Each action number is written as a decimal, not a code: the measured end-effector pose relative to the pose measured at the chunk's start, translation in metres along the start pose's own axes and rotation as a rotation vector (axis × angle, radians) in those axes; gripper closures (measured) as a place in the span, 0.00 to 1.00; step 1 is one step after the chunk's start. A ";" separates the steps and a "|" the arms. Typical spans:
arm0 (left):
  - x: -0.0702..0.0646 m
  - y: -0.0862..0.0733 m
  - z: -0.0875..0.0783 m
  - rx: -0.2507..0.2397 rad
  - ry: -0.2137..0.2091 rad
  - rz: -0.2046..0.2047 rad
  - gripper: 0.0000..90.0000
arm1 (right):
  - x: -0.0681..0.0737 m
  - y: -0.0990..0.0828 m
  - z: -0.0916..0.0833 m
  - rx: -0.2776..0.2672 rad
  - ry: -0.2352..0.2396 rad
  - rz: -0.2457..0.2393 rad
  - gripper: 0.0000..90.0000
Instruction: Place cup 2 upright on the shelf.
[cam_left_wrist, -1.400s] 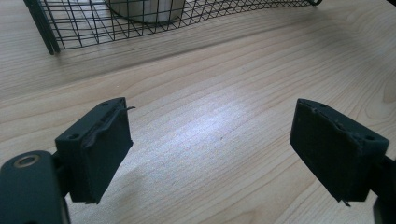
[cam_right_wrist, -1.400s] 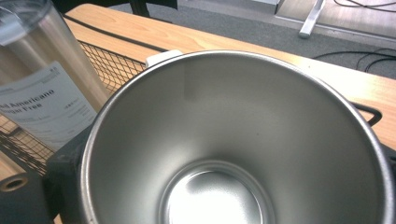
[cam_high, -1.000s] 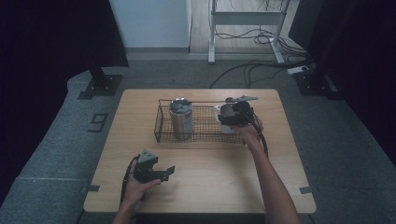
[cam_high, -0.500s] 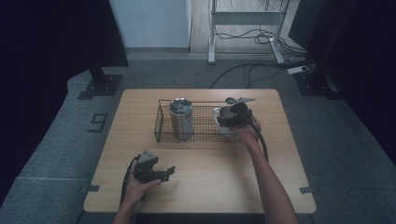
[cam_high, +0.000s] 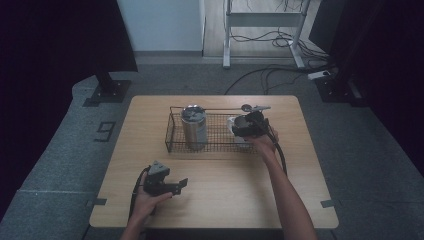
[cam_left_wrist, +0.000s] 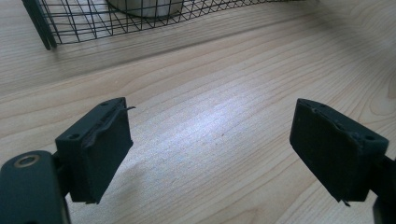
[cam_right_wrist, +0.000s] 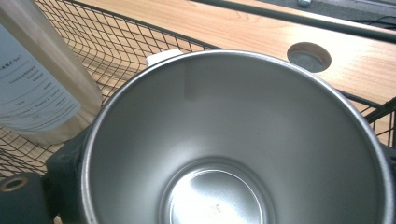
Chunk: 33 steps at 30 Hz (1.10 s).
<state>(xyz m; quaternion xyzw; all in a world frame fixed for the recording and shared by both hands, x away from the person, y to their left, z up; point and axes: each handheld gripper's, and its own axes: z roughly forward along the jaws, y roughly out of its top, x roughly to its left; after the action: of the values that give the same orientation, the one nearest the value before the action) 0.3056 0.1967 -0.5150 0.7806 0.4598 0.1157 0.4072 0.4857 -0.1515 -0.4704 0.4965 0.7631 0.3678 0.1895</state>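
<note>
Broadly, a rectangular table (cam_high: 215, 200) of pale, straight-grained wood is recorded, with a round cable hole seen near its far edge in the right gripper view. On its far half a black wire basket (cam_high: 176, 131) of fine square mesh is set, oblong and shallow-walled. Within it, toward the left end, a tall brushed-metal tumbler (cam_high: 193, 126) is stood upright; its printed label is cut off in the right gripper view and cannot be read. At the basket's right end a steel cup (cam_right_wrist: 243, 154) is held, round, smooth-walled and dully reflective inside, with its mouth turned toward the right gripper's camera; its lower rim is cropped. The right gripper (cam_high: 248, 126) is clamped about this cup, its jaws largely hidden behind the cup's wall. The left gripper (cam_high: 175, 186) is rested on the near left of the table, well apart from the basket; its black, blocky jaws are seen spread apart over bare wood, nothing between them.
</note>
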 end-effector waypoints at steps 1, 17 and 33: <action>0.000 0.000 0.000 0.001 0.000 0.000 0.14 | 0.000 0.000 0.001 0.004 0.000 0.000 0.07; 0.000 0.000 0.001 0.005 -0.003 0.002 0.15 | 0.001 -0.006 0.010 0.056 -0.034 -0.026 0.07; -0.001 0.000 0.000 0.008 -0.013 0.003 0.15 | -0.001 -0.006 0.011 0.115 -0.034 -0.052 0.06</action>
<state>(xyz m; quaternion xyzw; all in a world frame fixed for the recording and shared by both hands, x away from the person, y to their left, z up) 0.3048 0.1961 -0.5145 0.7838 0.4562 0.1093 0.4069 0.4892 -0.1497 -0.4820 0.4927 0.7924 0.3096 0.1831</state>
